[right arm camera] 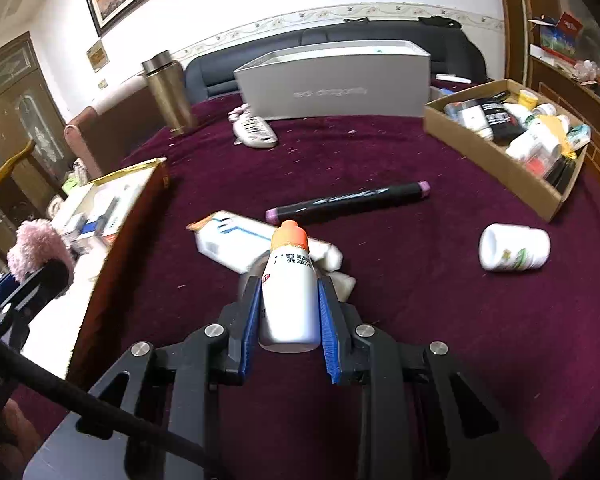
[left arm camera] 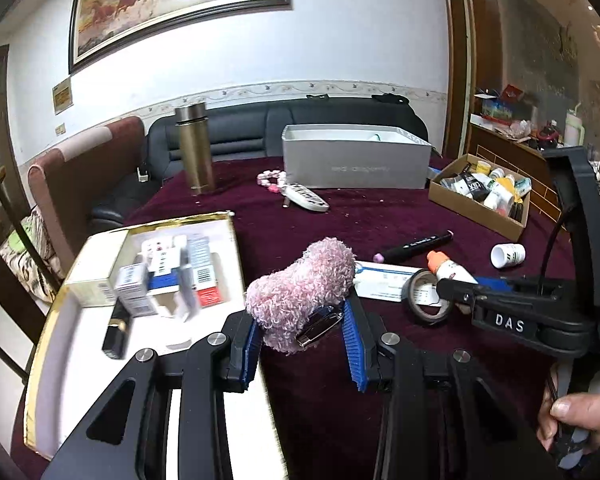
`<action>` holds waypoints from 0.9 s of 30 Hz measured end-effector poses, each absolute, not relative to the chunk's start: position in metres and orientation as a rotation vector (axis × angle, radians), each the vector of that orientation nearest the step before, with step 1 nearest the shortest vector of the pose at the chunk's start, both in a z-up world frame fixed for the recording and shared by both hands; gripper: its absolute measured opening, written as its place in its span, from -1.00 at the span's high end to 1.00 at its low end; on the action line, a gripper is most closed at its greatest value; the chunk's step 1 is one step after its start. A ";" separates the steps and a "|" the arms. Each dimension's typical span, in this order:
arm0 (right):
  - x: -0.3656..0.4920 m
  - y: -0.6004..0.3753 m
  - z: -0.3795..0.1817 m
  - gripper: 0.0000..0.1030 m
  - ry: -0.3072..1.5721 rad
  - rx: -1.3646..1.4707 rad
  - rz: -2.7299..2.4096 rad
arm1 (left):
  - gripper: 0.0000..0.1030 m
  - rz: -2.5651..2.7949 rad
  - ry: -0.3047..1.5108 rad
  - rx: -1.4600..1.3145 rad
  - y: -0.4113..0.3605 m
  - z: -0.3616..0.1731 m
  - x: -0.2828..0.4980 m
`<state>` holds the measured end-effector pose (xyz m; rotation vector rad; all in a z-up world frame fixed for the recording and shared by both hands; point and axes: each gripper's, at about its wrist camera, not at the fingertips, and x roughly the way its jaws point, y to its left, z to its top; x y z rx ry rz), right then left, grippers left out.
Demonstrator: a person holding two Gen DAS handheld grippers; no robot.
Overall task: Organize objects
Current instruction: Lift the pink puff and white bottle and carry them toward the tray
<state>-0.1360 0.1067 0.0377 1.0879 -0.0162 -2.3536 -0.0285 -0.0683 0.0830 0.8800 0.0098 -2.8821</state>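
My left gripper is shut on a pink fluffy keychain with a metal car key at its lower side, held above the table's maroon cloth beside the gold-rimmed tray. My right gripper is shut on a small white bottle with an orange cap, lifted over a flat white packet. In the left wrist view the right gripper shows at the right with the bottle, over a tape roll.
The tray holds several medicine boxes and a black lipstick. A black marker and a white jar lie on the cloth. A cardboard box of bottles, a grey box, a metal flask and a white remote stand farther back.
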 end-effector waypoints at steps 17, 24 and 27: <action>-0.064 -0.008 0.067 0.52 0.077 1.001 -2.177 | 0.39 -2.774 0.246 0.875 -0.164 0.075 0.009; -0.046 -0.053 0.063 0.51 0.174 1.005 -2.109 | 0.39 -2.691 0.335 0.917 -0.219 0.070 0.020; -0.045 -0.068 0.059 0.51 0.190 1.026 -2.078 | 0.39 -2.663 0.361 0.941 -0.238 0.066 0.022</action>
